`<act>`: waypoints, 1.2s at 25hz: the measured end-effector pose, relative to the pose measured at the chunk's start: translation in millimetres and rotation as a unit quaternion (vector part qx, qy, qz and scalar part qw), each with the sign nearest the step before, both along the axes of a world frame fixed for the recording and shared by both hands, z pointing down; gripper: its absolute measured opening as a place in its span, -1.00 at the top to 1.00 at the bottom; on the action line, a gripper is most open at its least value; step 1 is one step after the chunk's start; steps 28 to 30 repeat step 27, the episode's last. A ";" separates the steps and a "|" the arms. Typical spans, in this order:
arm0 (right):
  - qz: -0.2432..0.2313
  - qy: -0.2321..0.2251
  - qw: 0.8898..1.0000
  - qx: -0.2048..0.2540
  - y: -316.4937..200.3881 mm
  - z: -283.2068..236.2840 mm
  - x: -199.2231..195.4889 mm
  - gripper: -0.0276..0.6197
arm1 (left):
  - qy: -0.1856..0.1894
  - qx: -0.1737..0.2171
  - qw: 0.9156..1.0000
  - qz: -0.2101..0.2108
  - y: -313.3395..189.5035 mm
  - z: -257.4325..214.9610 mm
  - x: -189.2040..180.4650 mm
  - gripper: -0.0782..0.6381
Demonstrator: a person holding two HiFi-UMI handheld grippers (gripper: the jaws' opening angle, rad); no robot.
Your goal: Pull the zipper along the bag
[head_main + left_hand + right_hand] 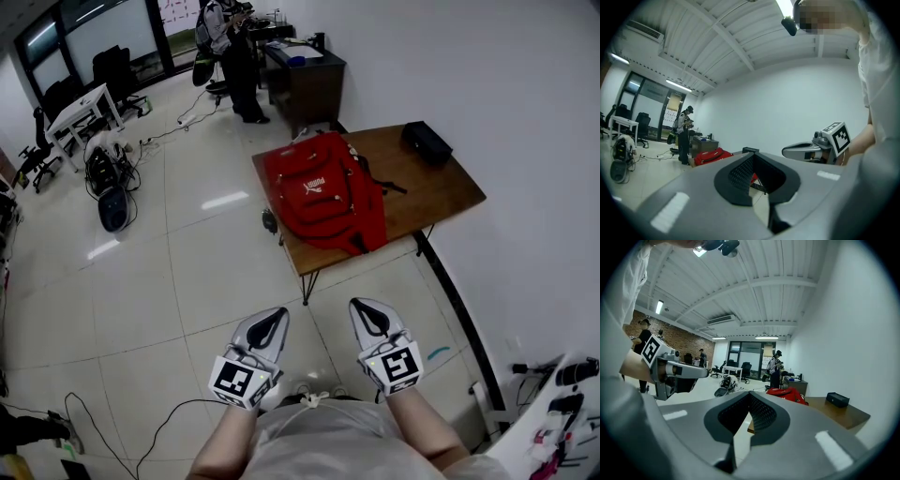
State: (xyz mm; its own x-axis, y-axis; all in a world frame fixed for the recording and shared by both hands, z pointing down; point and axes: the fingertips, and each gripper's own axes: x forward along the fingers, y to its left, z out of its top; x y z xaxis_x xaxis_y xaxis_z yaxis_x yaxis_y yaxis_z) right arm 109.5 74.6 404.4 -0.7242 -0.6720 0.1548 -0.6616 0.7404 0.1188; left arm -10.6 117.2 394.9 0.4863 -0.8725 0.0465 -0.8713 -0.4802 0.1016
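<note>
A red backpack lies flat on a brown wooden table across the floor from me. It also shows small in the left gripper view as the red backpack, and in the right gripper view as the red backpack. Its zipper is too small to make out. My left gripper and right gripper are held side by side close to my body, well short of the table, pointing toward it. Both have their jaws together with nothing between them, as seen on the left gripper and the right gripper.
A black box sits on the table's far right corner. Beyond stand a dark desk and a person. A white table, office chairs and gear are at the far left. A cable trails on the tiled floor near me.
</note>
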 end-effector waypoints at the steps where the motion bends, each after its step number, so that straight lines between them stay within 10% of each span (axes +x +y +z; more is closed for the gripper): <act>1: -0.002 0.003 1.000 0.003 0.2 -0.7 -0.1 0.90 | -0.003 -0.001 1.000 0.000 0.2 0.8 0.3 0.76; 30: 0.005 0.001 1.000 -0.010 0.7 5.7 -5.2 0.90 | 0.014 -0.009 1.000 0.005 -5.6 6.6 0.6 0.76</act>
